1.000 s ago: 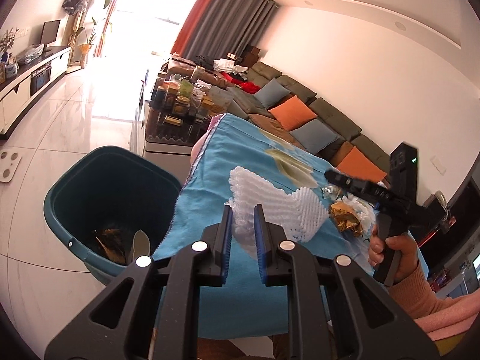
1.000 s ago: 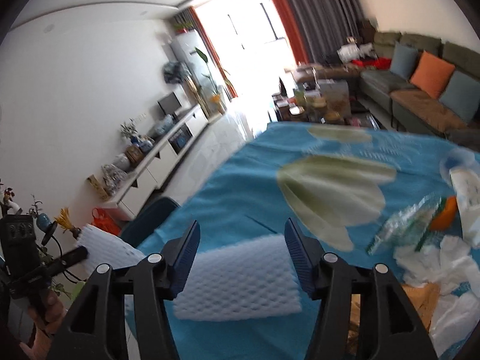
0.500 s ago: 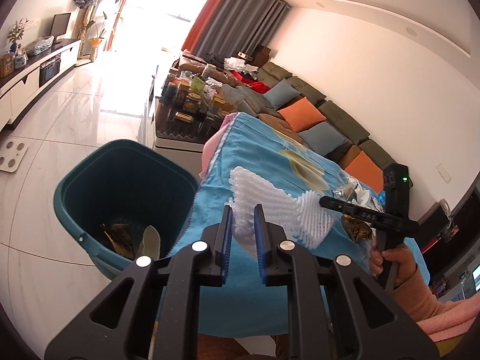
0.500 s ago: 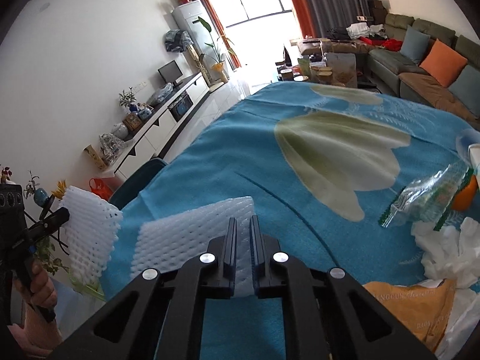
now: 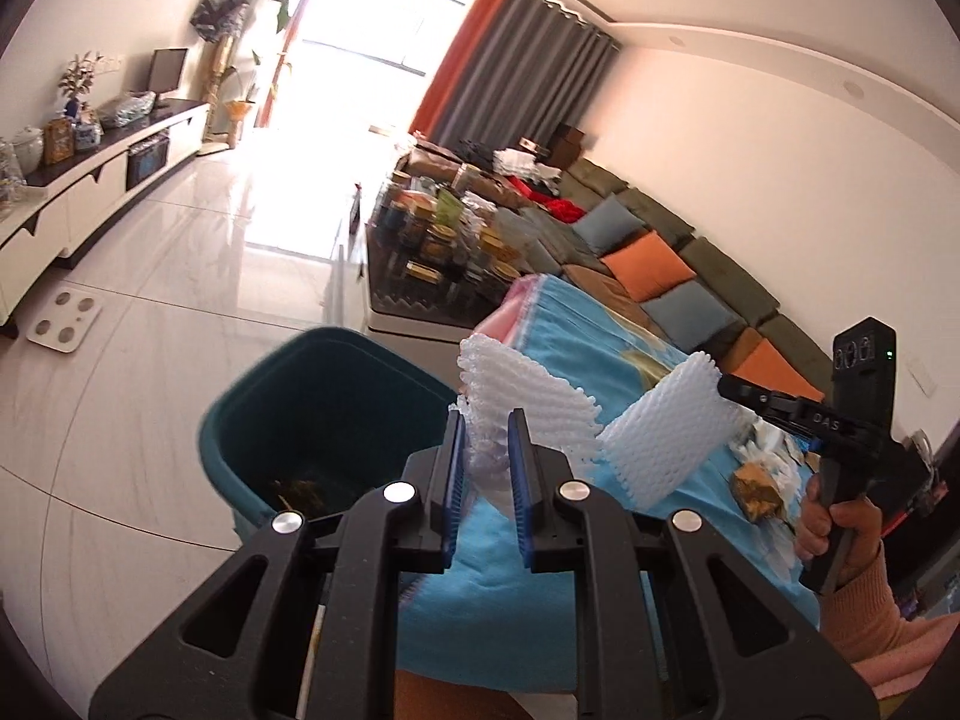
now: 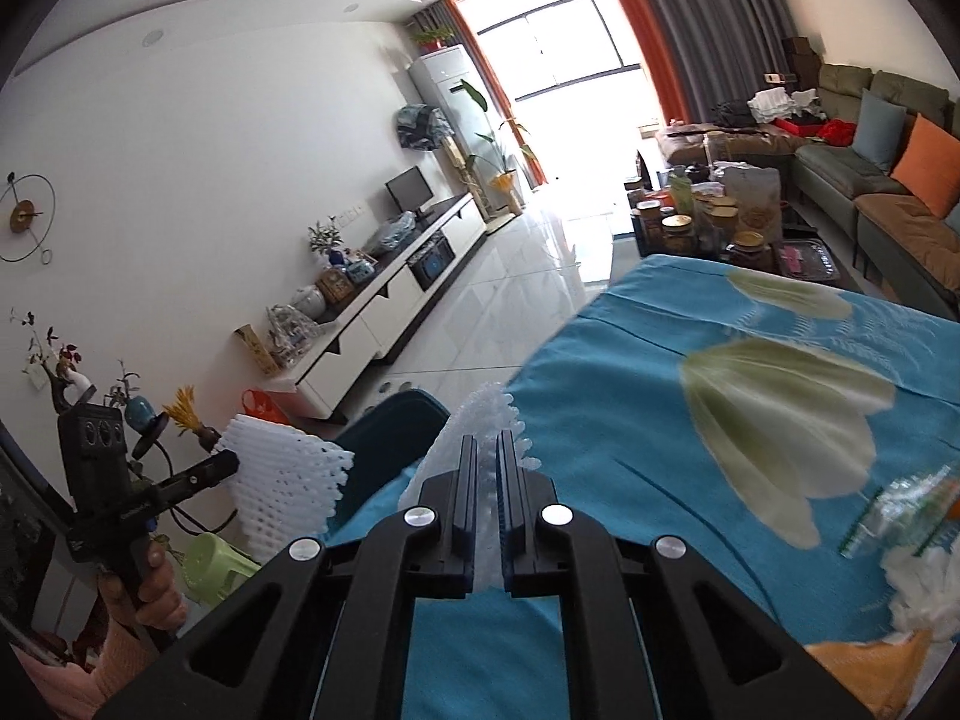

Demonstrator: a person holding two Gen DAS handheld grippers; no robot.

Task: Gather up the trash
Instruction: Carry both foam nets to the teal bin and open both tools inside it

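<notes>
The blue flowered tablecloth takes up most of the right wrist view, and only that view shows the crinkly clear wrapper and the white tissue wad lying on it at the far right. The left wrist view is the one that looks down into the teal bin on the floor beside the table edge, with some dark scraps at the bottom.

Two white foam nets total, one per tool. The left gripper is clenched on the left foam net, blue pads squeezing its lower end, and the net sticks up just beside the bin's rim, lifted off the cloth. The right gripper is pinched nearly closed on the right foam net, so from its own camera you only see a thin edge. From the left view that same net shows as a full rectangle, held in the air above the table's edge. Small brown-gold wrapper sits on the cloth near the right hand.
</notes>
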